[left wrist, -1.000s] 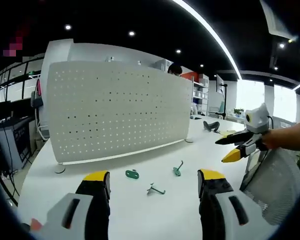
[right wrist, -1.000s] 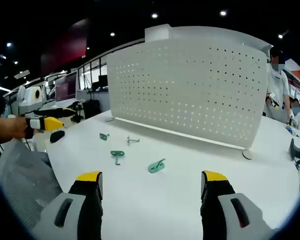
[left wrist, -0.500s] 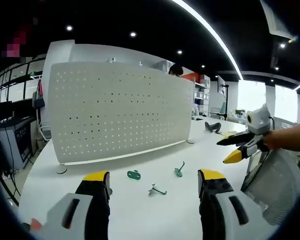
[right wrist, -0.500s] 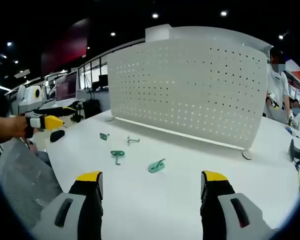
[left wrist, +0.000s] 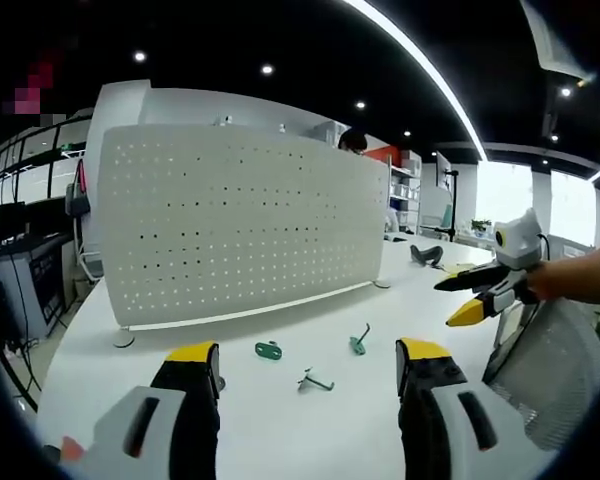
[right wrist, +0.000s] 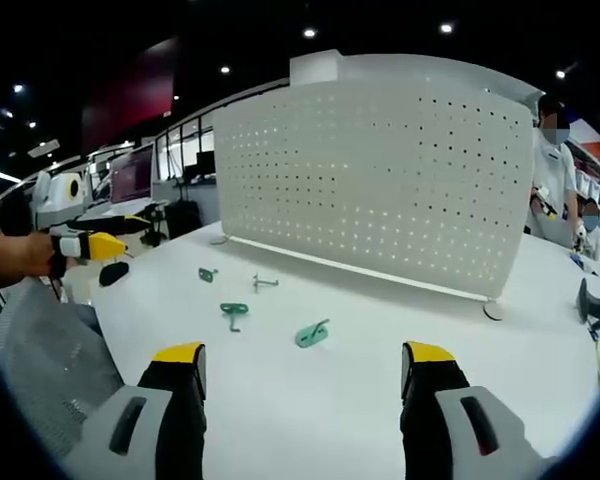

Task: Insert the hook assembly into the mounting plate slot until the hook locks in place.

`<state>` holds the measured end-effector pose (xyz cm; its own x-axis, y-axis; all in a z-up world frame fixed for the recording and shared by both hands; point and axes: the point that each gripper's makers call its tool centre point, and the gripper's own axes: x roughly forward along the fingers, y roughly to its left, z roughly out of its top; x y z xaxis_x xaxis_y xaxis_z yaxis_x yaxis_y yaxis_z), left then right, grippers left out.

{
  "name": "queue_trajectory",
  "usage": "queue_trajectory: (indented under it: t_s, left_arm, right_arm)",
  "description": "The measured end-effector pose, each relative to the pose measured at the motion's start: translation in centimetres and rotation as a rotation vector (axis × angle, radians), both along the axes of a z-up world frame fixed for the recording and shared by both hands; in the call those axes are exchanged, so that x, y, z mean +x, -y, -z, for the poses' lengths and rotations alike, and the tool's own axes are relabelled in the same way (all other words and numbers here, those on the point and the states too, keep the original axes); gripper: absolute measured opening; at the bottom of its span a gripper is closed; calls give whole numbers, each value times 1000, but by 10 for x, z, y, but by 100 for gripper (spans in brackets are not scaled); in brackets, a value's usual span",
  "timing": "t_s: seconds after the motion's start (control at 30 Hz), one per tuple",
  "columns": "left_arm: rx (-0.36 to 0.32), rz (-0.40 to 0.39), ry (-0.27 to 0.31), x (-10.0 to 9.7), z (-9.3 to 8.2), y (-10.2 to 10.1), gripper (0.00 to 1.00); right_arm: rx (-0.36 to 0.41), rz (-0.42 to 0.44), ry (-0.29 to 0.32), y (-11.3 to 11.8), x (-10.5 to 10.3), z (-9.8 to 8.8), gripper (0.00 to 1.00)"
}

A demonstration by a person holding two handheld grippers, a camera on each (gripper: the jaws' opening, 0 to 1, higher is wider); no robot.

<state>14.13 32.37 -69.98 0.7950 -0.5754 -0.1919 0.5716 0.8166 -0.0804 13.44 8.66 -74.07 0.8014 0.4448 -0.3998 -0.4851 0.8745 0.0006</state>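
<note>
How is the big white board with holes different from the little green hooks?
The white board stands upright on the table; the green hooks lie flat on it. The board is huge and dotted with holes; the hooks are tiny and bent. Both sit on the same table, untouched.

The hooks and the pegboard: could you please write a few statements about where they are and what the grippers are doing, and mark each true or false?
1. The white pegboard stands upright on the white table. True.
2. A hook already hangs on the pegboard. False: in both views the board carries nothing, and the hooks lie on the table.
3. In the right gripper view, four small hook parts lie on the table, among them a green hook nearest the camera. True.
4. The right gripper is shut on a hook. False: its jaws are wide apart and hold nothing.
5. The left gripper is open, above the table. True.
</note>
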Motion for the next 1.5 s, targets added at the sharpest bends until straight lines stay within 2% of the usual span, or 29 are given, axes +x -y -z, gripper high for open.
queue_trajectory:
  t_s: [0.57,0.83,1.17,1.5]
  left_arm:
    - [4,3,-2,0,1,0,74]
    - [12,4,-1,-1,1,1,74]
    - [18,6,-1,-1,2,2,74]
    - [25,8,-8,-1,4,2,74]
  right_arm:
    - [17,9,6,1,3,-4,80]
    - [2,-3,14,1,8,-8,78]
    - [-27,-36,-14,-2,24,-11,68]
    - [-45,-57,-87,-10,43,4,55]
